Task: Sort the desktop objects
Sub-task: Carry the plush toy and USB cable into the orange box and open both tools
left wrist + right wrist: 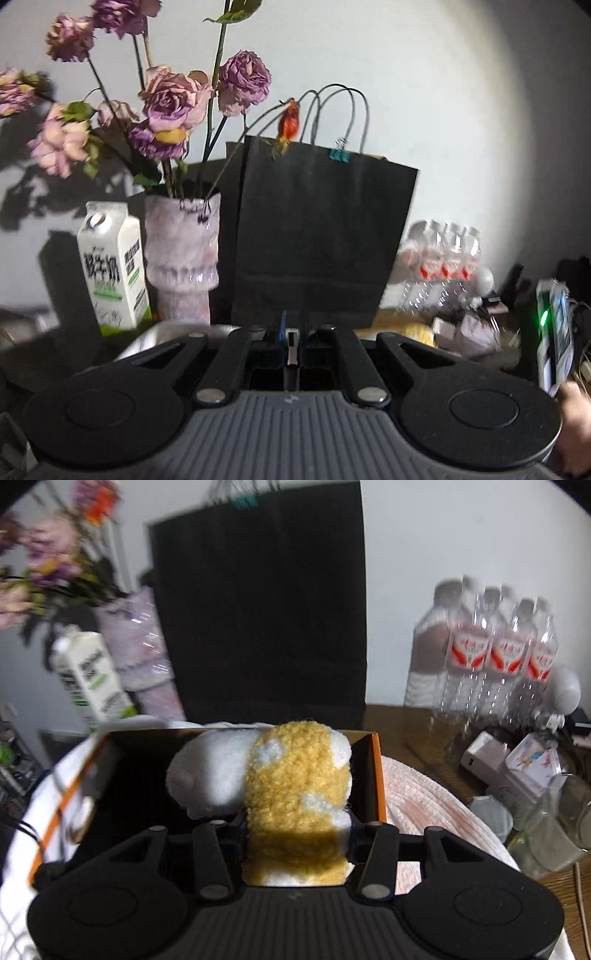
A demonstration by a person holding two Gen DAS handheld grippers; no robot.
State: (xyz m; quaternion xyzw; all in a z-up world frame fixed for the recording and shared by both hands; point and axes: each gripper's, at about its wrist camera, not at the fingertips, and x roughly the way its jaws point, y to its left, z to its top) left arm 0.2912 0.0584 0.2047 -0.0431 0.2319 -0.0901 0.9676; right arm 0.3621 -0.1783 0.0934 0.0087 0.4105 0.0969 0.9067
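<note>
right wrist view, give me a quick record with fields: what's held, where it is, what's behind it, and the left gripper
held: plush toy, yellow and white, between the right gripper fingers
place: over an open orange-edged box
behind: black paper bag, water bottles to its right, milk carton and vase to its left
left gripper: shut, nothing between its fingers

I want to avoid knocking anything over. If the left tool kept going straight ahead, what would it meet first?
Most likely the black paper bag, standing dead ahead of the shut left tool; depth is unclear, and the vase stands just left of that line.
</note>
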